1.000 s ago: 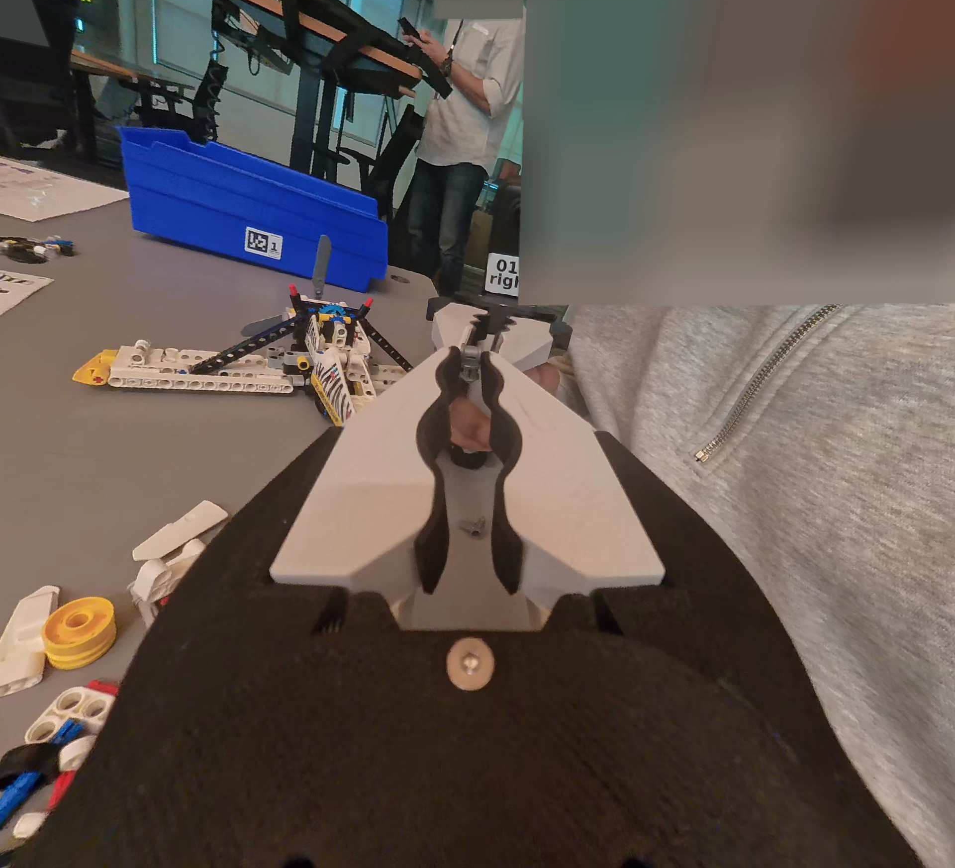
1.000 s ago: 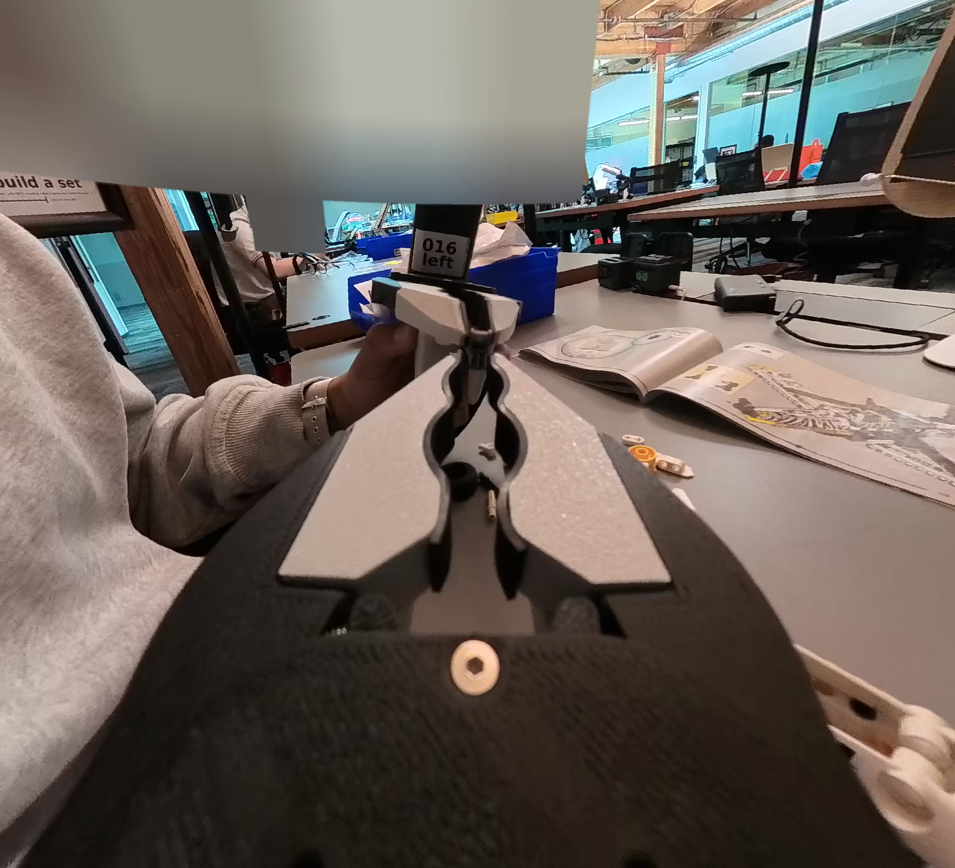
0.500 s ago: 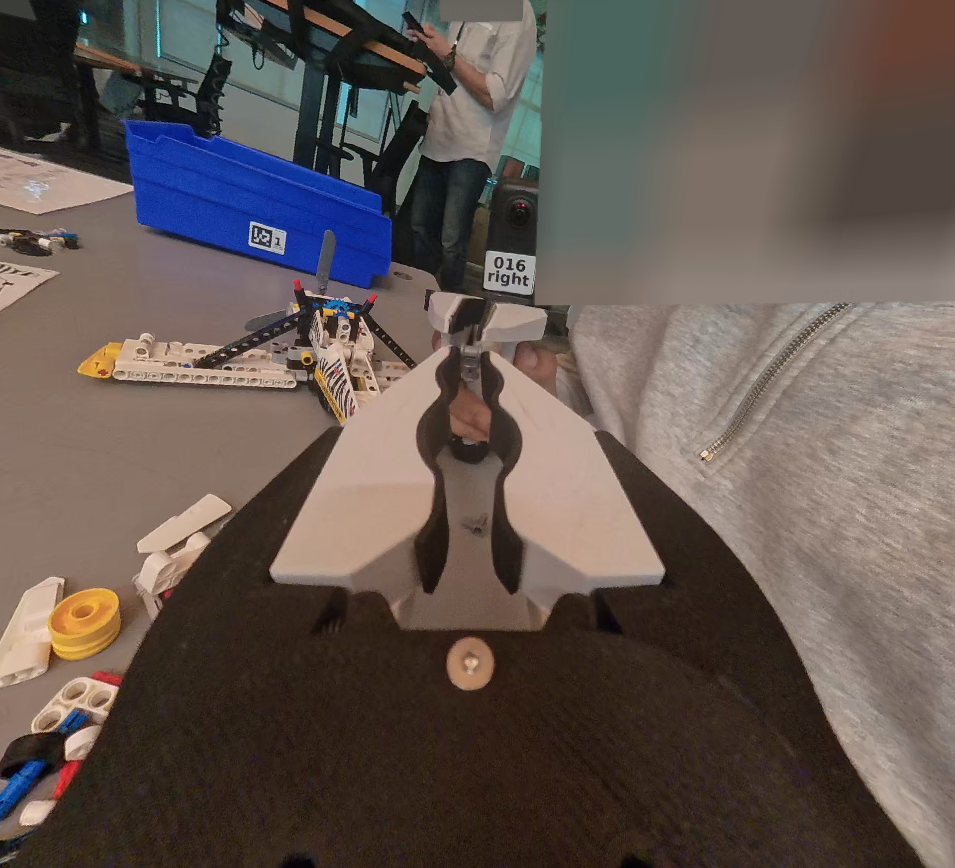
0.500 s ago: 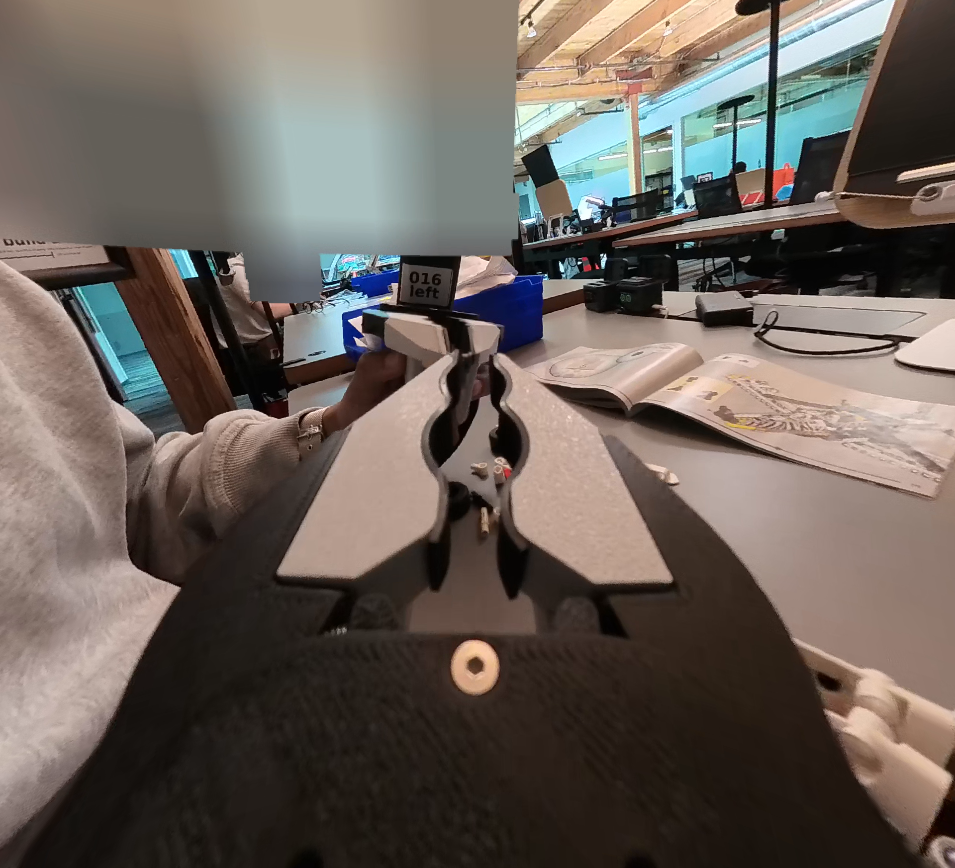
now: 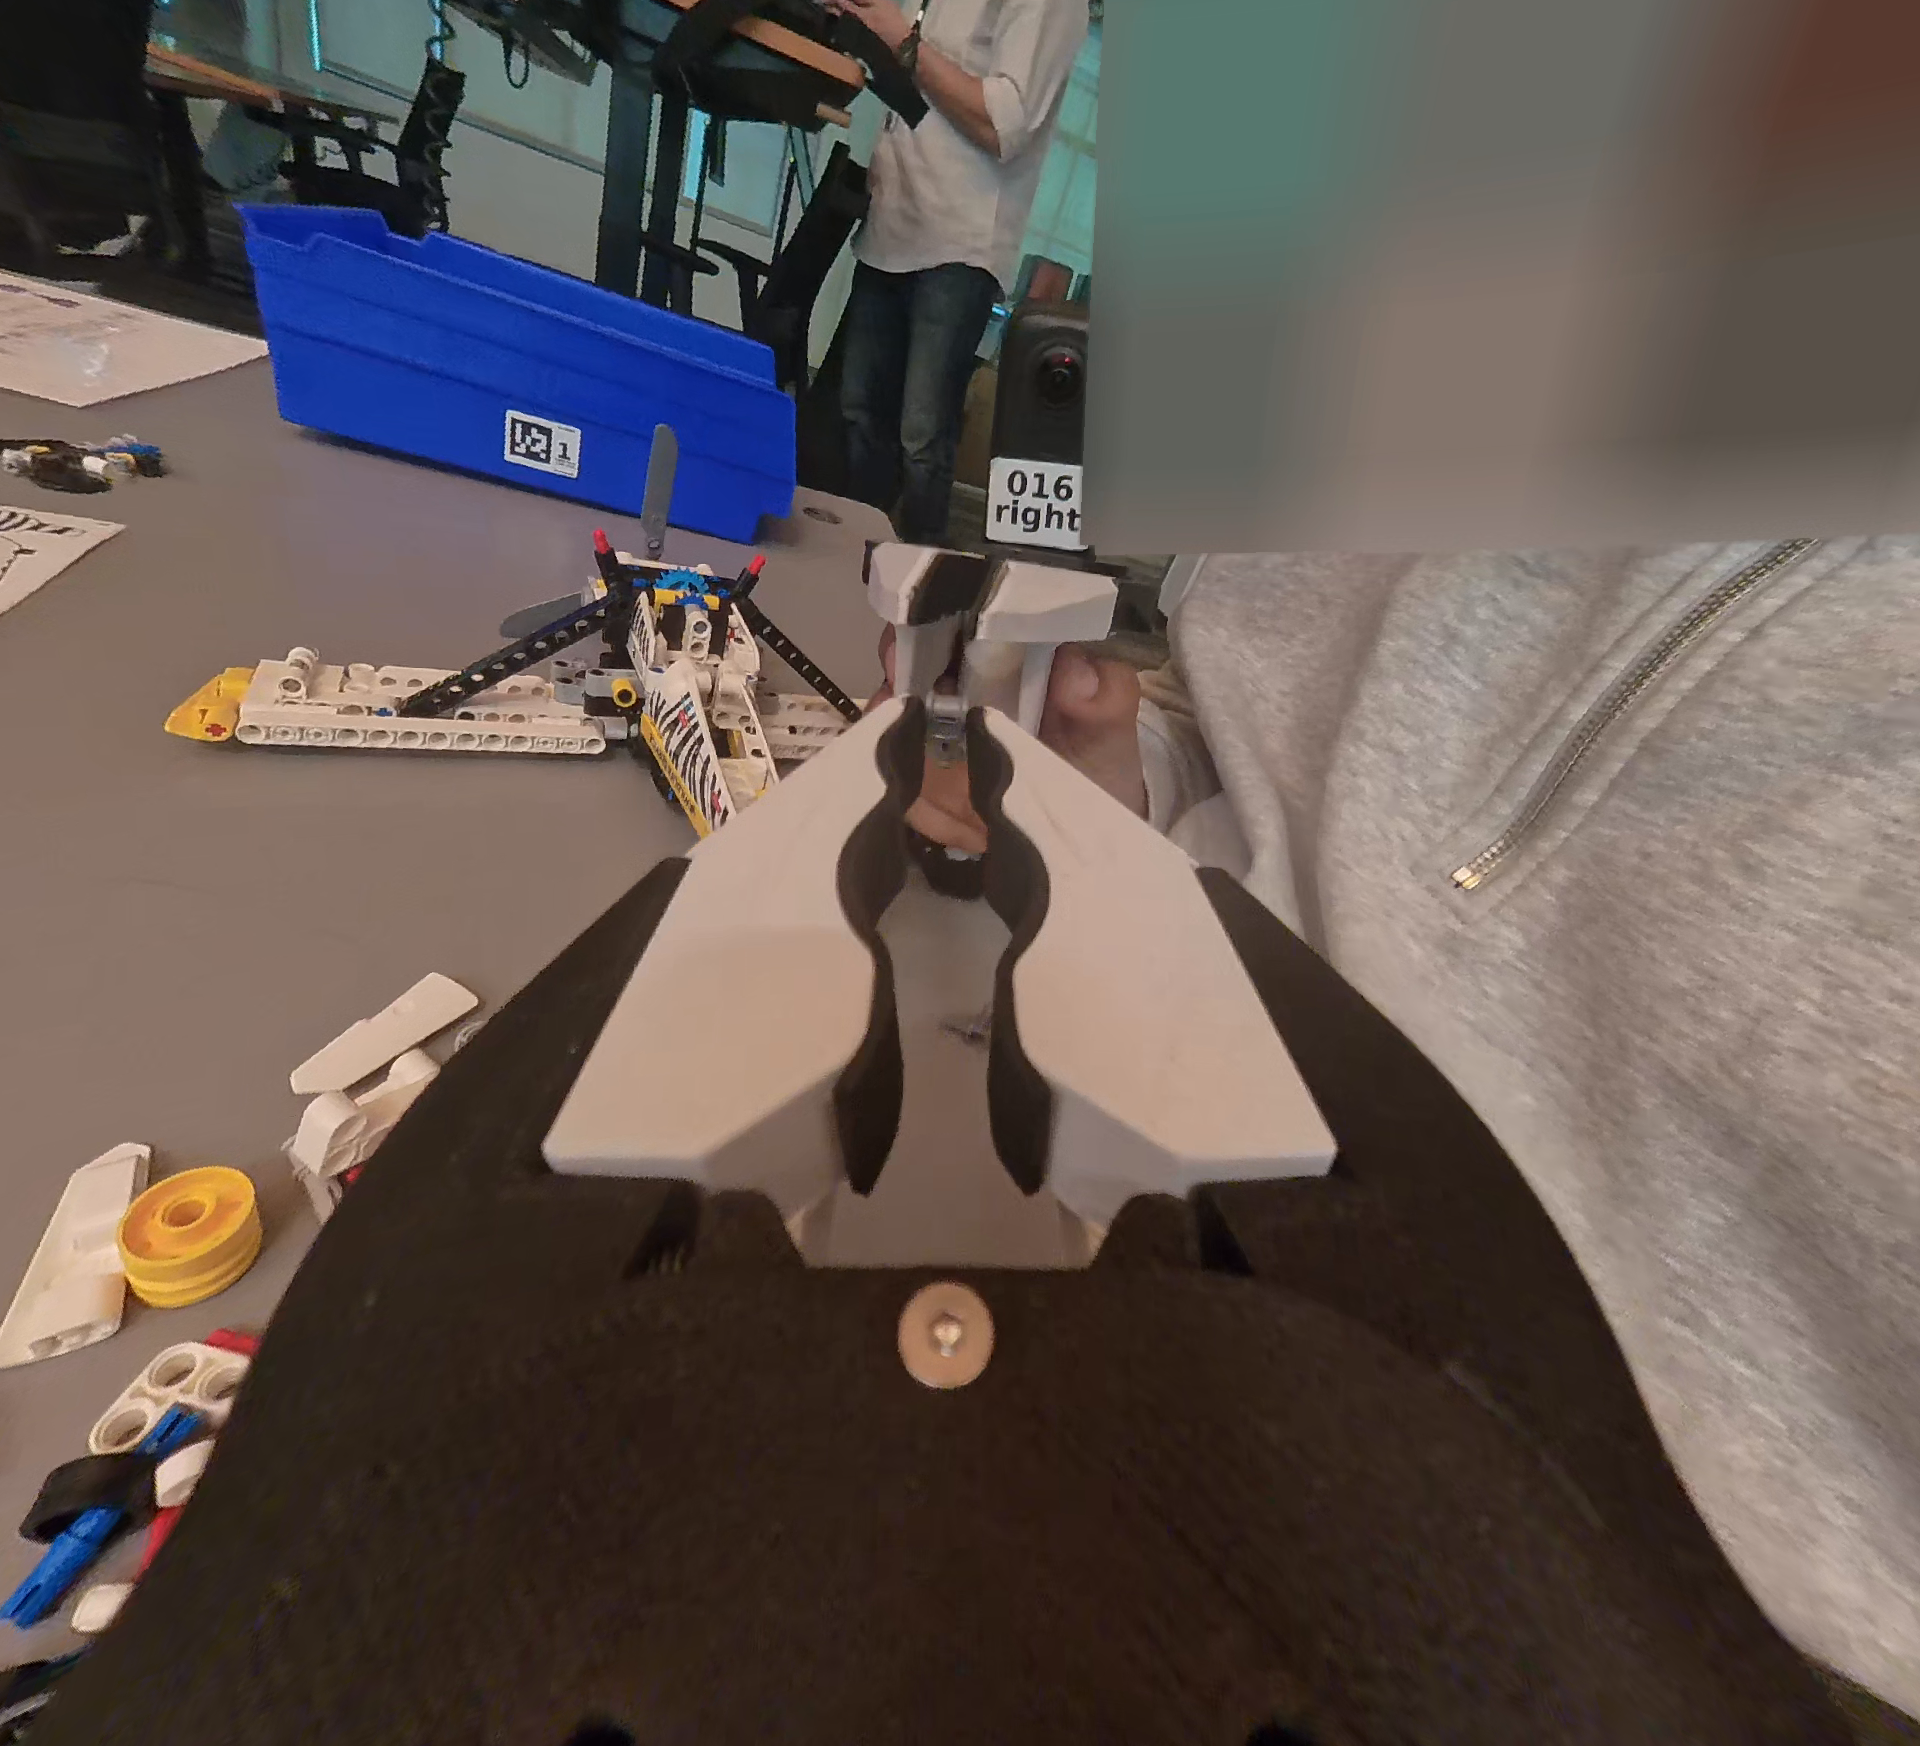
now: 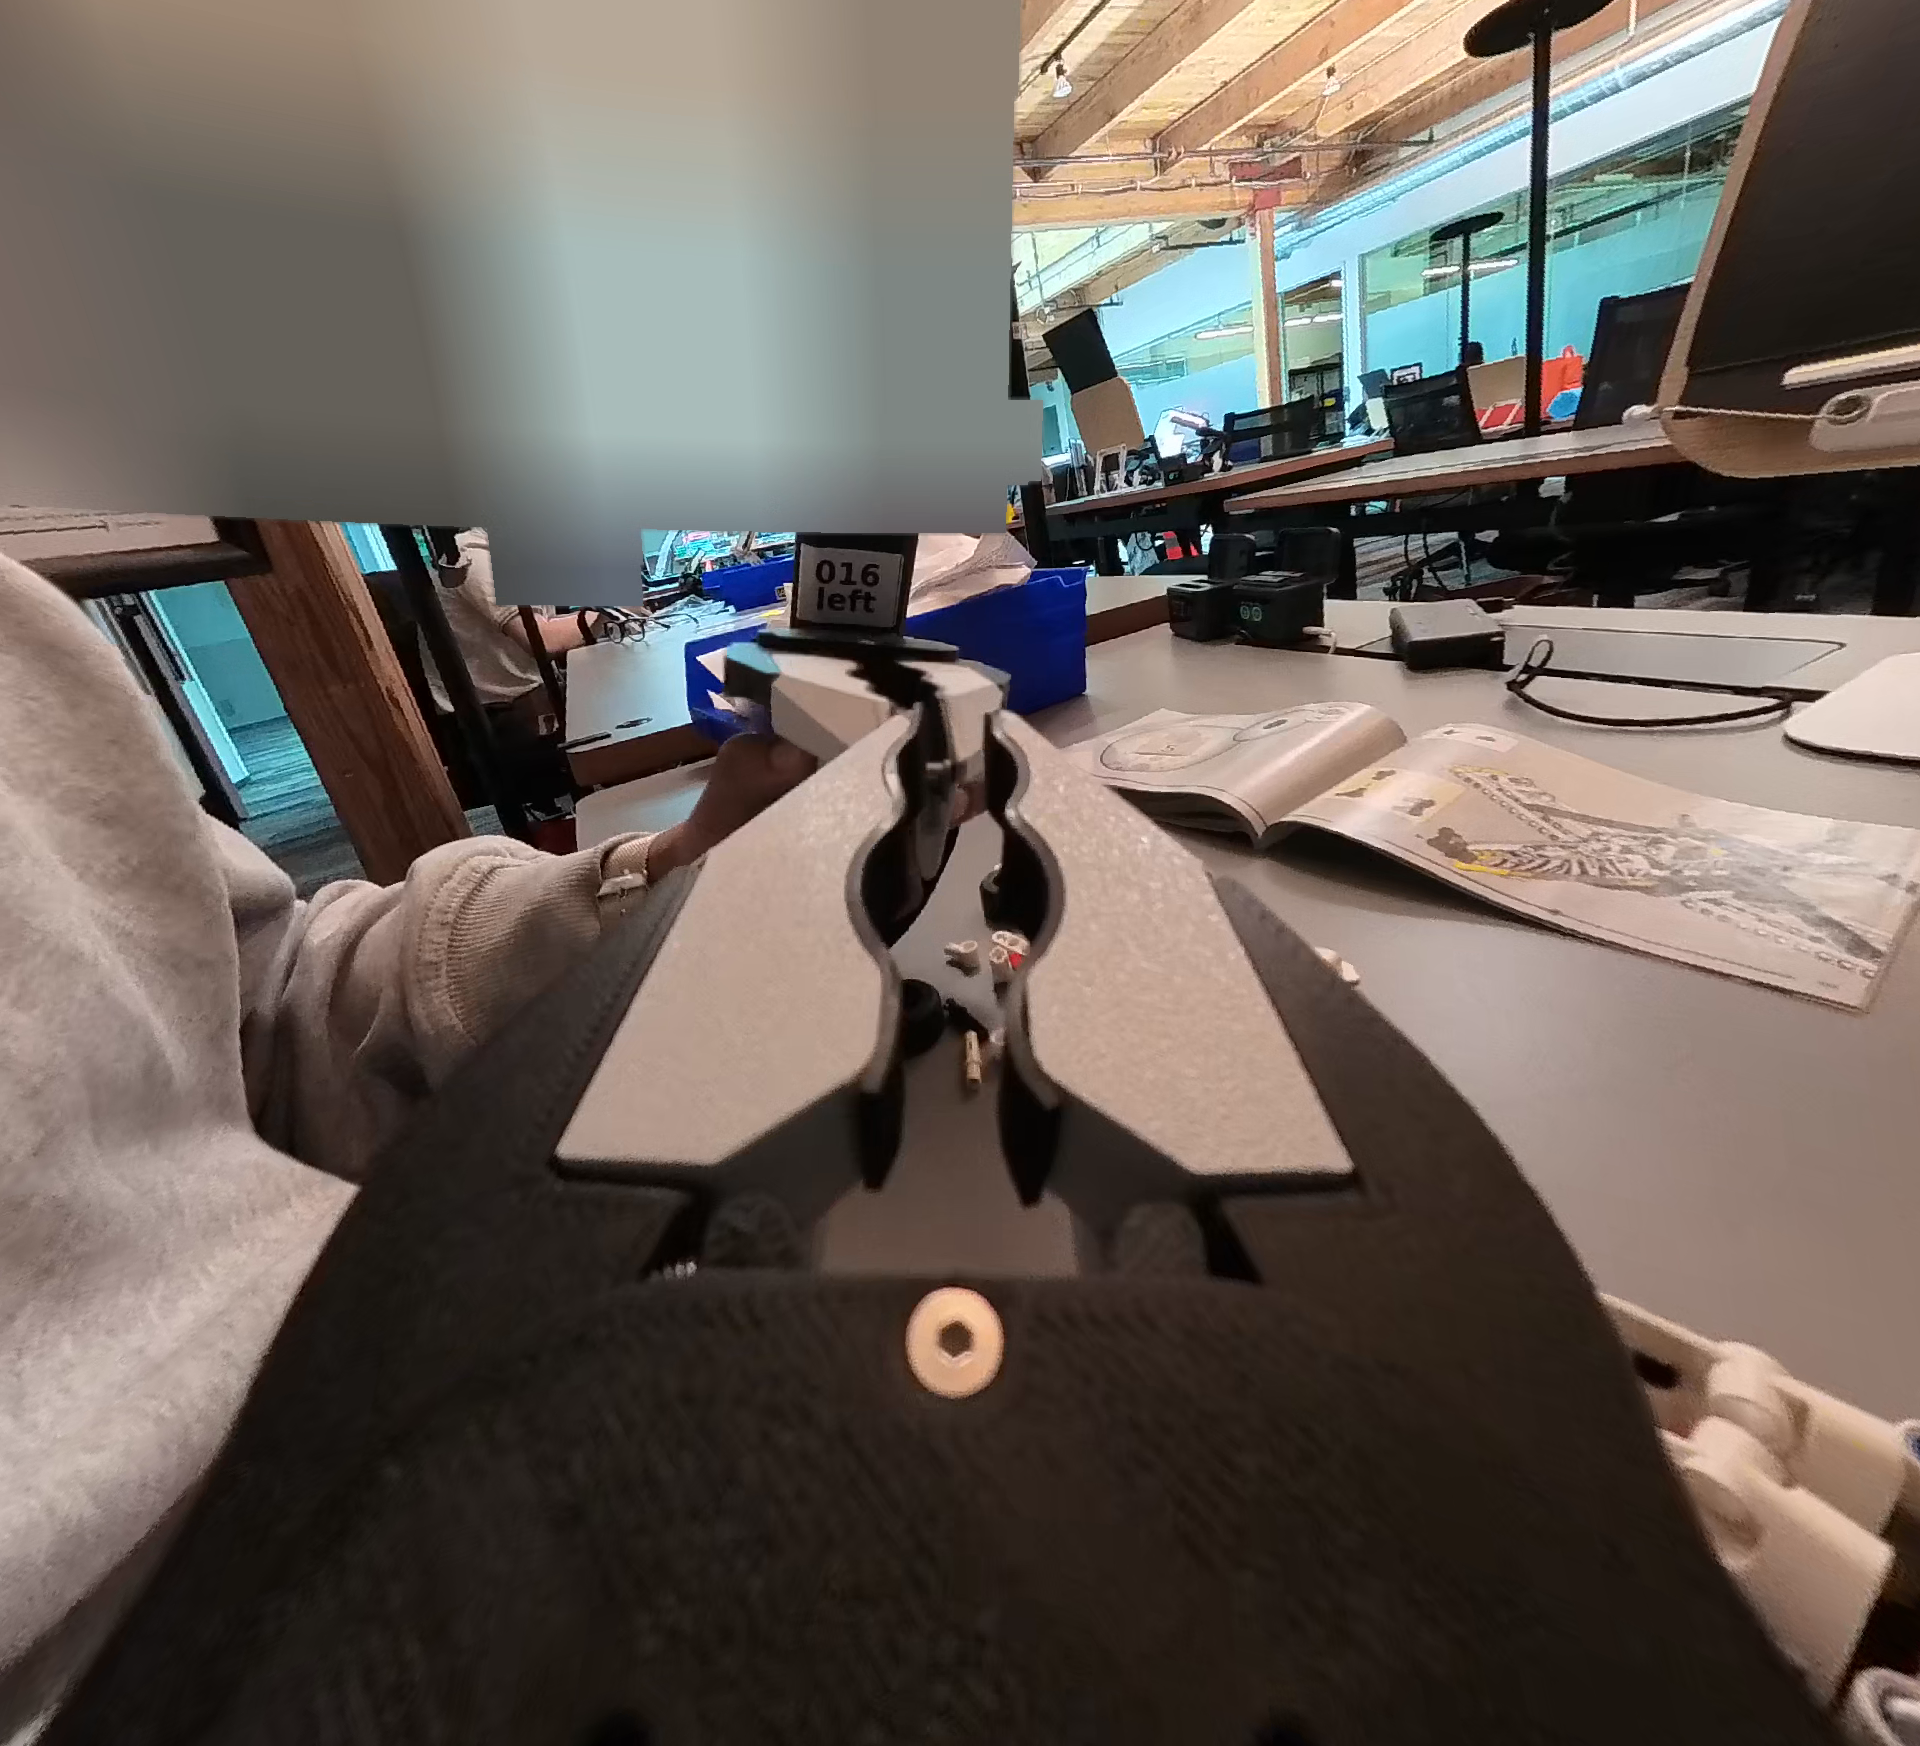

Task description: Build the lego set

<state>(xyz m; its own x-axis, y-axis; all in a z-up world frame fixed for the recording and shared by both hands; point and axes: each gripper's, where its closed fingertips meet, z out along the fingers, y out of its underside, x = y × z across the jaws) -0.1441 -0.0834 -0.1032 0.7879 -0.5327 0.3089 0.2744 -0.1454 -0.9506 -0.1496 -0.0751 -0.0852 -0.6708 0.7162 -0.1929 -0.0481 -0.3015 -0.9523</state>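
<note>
My two grippers face each other tip to tip above the table's near edge, in front of a grey sweater (image 5: 1558, 969). My left gripper (image 5: 943, 717) has white fingers and is shut on a small grey lego piece (image 5: 943, 732). My right gripper (image 6: 943, 728) has grey fingers, and its tips close narrowly on the same small piece (image 6: 938, 769). Each gripper shows head-on in the other's view, the right one in the left wrist view (image 5: 987, 605) and the left one in the right wrist view (image 6: 862, 709). A partly built white, black and yellow model (image 5: 665, 688) lies on the table to the left.
A blue bin (image 5: 520, 356) stands behind the model. A yellow wheel (image 5: 187, 1234) and loose white, blue and red pieces (image 5: 135, 1447) lie at front left. An open instruction booklet (image 6: 1455, 813) lies to the right, with tiny loose pieces (image 6: 987, 953) near it. A person (image 5: 956, 138) stands beyond the table. The grippers are tip to tip, or close to it. From either gripper's tips it is about 15 cm to the yellow wheel (image 5: 187, 1234).
Both grippers stayed tip to tip on the small piece. The right gripper rose and tilted up a little, so its camera now shows in the left view.
</note>
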